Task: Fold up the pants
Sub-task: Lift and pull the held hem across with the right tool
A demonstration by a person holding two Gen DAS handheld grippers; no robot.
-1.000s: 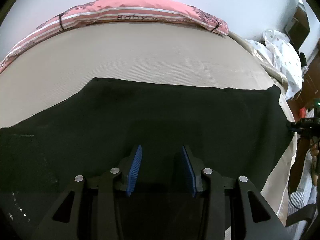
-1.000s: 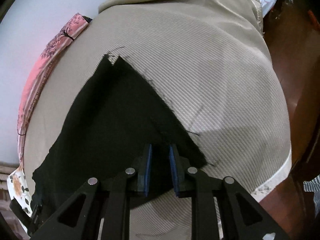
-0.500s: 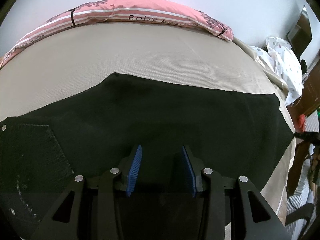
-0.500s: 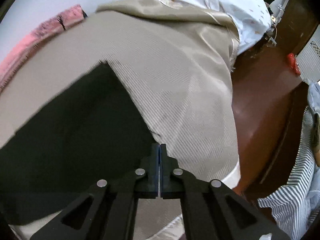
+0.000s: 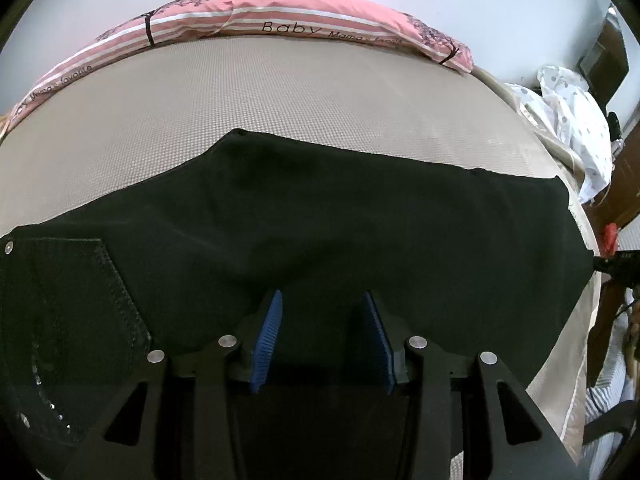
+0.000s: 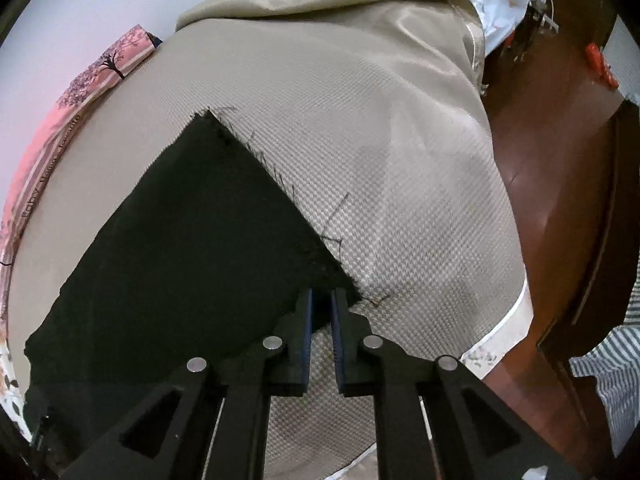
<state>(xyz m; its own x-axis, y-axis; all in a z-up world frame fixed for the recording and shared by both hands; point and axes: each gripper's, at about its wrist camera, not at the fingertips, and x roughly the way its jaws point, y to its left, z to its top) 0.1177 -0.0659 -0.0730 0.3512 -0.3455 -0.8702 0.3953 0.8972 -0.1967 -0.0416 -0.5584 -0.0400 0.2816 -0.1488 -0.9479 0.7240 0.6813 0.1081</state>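
Observation:
The black pants lie flat across the beige mattress, waist and back pocket at the left, leg hems at the right. My left gripper is open, its blue pads just above the near edge of the pants. In the right wrist view the pants end in a frayed hem corner. My right gripper sits at that corner with its jaws a narrow gap apart, the hem edge between the tips. The right gripper also shows at the far right of the left wrist view.
A pink striped pillow lines the far edge of the mattress. A white dotted blanket is heaped at the right end. The mattress edge drops to a brown wooden floor. A striped cloth lies at the right.
My right gripper was fully shut half a second ago and now stands slightly apart at the hem corner. The left gripper stayed open, and more of the waist and pocket came into view.

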